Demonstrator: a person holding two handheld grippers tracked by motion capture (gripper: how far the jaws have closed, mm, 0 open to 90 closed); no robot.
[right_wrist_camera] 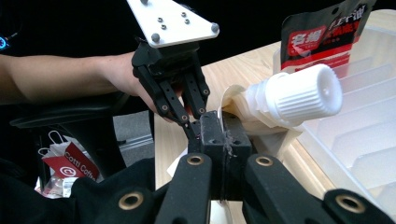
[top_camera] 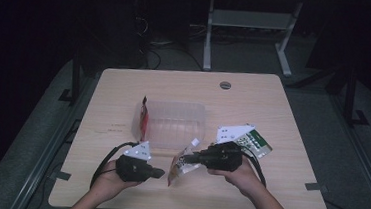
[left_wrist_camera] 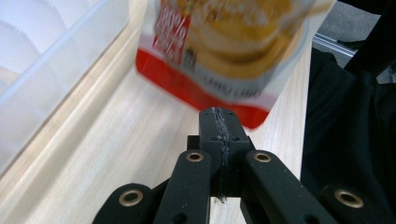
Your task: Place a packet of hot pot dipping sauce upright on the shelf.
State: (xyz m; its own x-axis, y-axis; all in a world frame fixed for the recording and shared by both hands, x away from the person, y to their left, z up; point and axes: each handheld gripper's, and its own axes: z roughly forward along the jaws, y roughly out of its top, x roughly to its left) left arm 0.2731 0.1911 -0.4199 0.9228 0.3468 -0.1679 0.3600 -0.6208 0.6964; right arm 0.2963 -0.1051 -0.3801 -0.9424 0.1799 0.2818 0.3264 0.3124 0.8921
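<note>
1. Spouted pouch point(top_camera: 183, 163) hangs lower centre of the high view, just in front of the clear bin point(top_camera: 174, 123).
2. Right gripper point(top_camera: 185, 159) pinches its top edge beside the white cap point(right_wrist_camera: 299, 95); keep that clamp firm.
3. Left gripper point(top_camera: 159, 173), jaws pressed together and empty, should stay clear.

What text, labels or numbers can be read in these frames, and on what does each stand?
"Cotti Coffee": red and white paper bag on the floor, right gripper view.
"100%": red patch on the spouted pouch, left gripper view; blurred, so not certain. Its other print is unreadable.
White Chinese characters on a red panel: dark packet in the clear plastic bin; not legible.
Green and white packet, high view: print too small.
</note>
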